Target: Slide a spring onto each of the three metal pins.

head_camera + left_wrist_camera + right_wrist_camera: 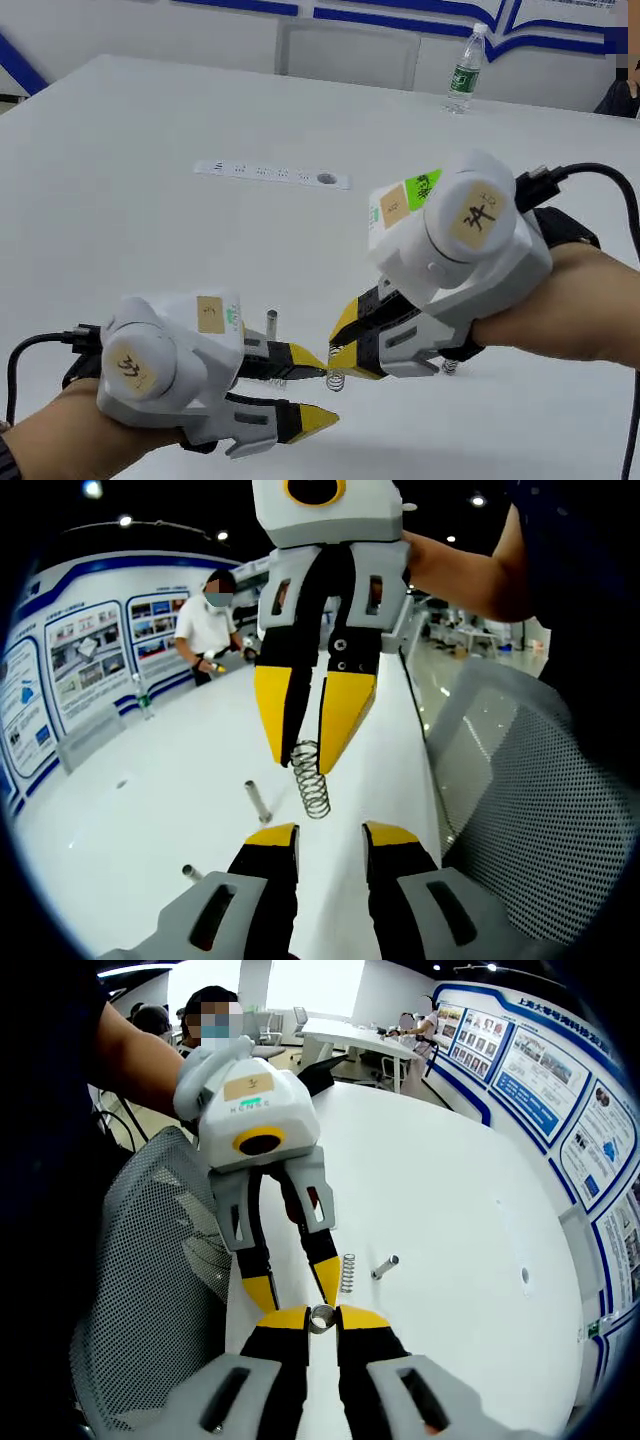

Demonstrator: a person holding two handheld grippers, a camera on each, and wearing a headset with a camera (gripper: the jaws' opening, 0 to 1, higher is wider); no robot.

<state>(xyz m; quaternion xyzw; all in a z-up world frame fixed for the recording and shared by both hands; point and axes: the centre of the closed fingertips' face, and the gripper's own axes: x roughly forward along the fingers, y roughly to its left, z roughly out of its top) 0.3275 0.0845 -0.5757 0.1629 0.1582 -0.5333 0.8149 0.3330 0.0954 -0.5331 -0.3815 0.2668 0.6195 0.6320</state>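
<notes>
My right gripper (341, 351) is shut on a small metal spring (335, 380), which hangs from its yellow tips just above the white table (150, 130). In the right gripper view the spring's round end (320, 1317) sits between the jaws. My left gripper (312, 388) faces it from the lower left, open, with nothing between its jaws. The left gripper view shows the held spring (312, 780) slanting down just ahead of them. A short metal pin (271, 324) stands upright behind the left gripper, seen also as a pin (257, 801), with a second pin (190, 872) nearer. Another pin (385, 1267) has a loose spring (347, 1272) beside it.
Another spring (449, 366) lies under the right gripper's body. A white power strip (272, 174) lies mid-table and a water bottle (464, 70) stands at the far edge. A mesh chair (540, 780) is close to the table's near edge. People stand in the background.
</notes>
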